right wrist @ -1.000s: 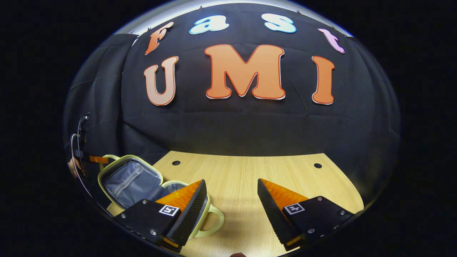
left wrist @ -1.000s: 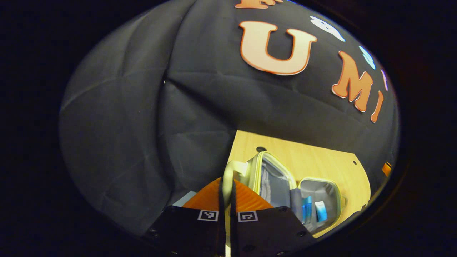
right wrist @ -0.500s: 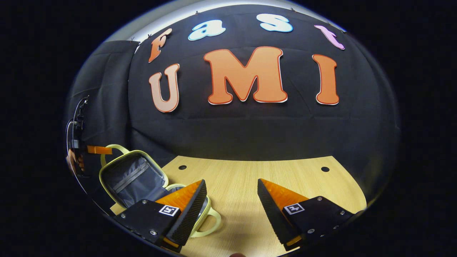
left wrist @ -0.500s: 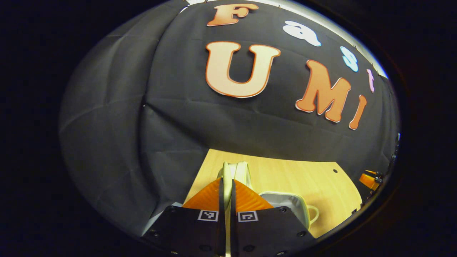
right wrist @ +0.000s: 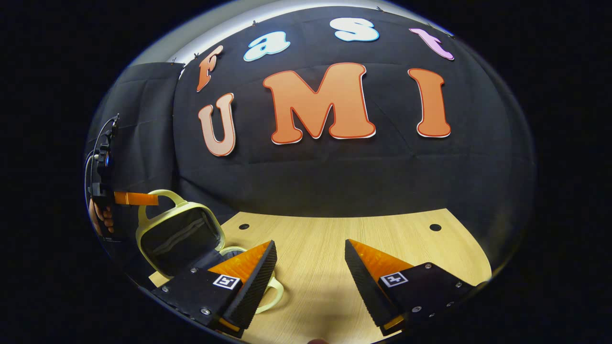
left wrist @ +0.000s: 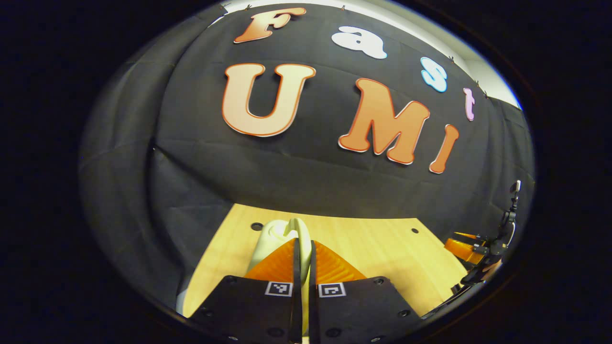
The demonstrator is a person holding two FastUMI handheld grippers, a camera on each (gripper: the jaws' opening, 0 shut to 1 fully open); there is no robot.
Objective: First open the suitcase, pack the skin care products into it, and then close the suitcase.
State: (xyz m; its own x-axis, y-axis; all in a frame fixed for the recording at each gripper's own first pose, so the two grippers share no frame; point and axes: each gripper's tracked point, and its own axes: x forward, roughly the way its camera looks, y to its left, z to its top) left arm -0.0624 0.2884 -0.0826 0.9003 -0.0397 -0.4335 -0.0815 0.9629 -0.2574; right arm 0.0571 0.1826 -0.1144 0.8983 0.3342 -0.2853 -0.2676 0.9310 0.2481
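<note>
The pale yellow suitcase lid [right wrist: 179, 234] stands raised and tilted over its lower half at the table's left, its grey lining in shadow. My left gripper [right wrist: 136, 198] is shut on the lid's top handle [right wrist: 162, 195], with a hand [right wrist: 98, 217] behind it. In the left gripper view that gripper [left wrist: 302, 241] pinches the handle [left wrist: 282, 231] between closed fingers, and the pale shell [left wrist: 260, 253] drops away below. The lower half's handle [right wrist: 272, 292] peeks out beside my right gripper [right wrist: 310, 243], which is open above the table with nothing in it. The skin care products are hidden.
The wooden table [right wrist: 330, 234] has small round holes near its back edge and runs up to the black cloth wall. The right gripper [left wrist: 466, 246] shows far off at the right edge of the left gripper view.
My left gripper has swung the lid up and over by its handle; the open inside with the blue bottles has gone from its view. The right gripper has barely moved.
</note>
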